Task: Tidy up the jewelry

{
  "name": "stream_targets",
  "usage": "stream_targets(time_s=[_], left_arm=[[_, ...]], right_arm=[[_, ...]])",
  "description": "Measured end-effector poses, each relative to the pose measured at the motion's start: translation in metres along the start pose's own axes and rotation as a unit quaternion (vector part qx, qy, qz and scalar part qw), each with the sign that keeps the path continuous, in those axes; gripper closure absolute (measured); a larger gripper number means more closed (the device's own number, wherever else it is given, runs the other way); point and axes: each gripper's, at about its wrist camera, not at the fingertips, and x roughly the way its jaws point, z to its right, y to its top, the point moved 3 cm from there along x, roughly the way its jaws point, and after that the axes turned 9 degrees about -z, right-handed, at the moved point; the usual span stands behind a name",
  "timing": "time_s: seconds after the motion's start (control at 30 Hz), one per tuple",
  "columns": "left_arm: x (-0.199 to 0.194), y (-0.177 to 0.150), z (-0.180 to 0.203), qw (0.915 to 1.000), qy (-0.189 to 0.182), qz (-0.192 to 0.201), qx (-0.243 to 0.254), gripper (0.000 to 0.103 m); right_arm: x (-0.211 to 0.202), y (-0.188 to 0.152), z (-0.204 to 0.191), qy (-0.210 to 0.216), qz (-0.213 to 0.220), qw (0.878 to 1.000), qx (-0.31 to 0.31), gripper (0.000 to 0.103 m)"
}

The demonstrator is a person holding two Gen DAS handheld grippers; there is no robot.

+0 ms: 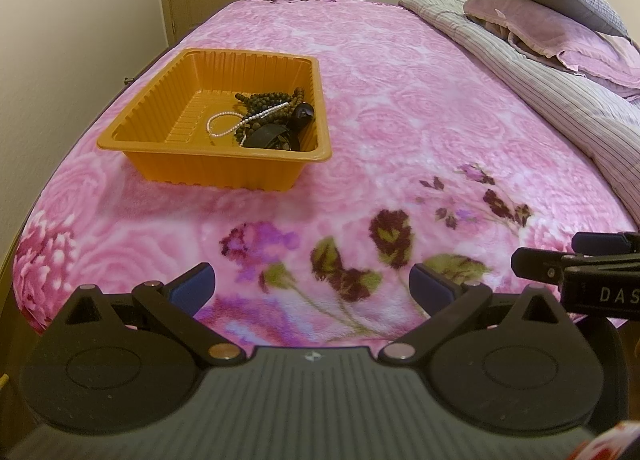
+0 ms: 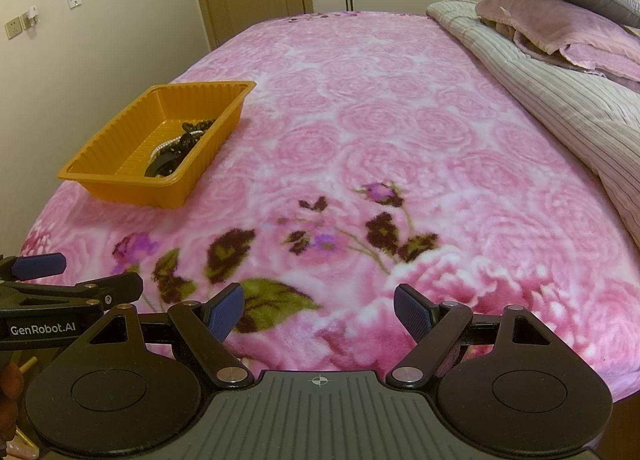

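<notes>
Pink rose-print fleece bed (image 1: 400, 72), wide bare stretch from centre to striped quilt (image 1: 560, 100). Orange ribbed plastic tray (image 1: 160, 128) near left edge, long axis running away; dark wooden beads (image 1: 268, 98), white pearl strand (image 1: 224, 124) heaped in near-right corner. Left gripper (image 1: 312, 284), right gripper (image 2: 319, 312): spread apart, empty; "GenRobot.AI" readable.

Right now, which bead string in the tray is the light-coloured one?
The pearl strand, a thin white loop on the tray floor; the brown beads beside it are darker and bigger.
</notes>
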Motion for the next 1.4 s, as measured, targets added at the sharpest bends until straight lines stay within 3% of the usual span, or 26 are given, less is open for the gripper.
stream_targets(time_s=[1.4], left_arm=[[-0.0003, 0.0049, 0.0017, 0.9999, 0.0, 0.004, 0.011, 0.0]], right_arm=[[0.0001, 0.0019, -0.0017, 0.0, 0.001, 1.0, -0.001, 0.021]])
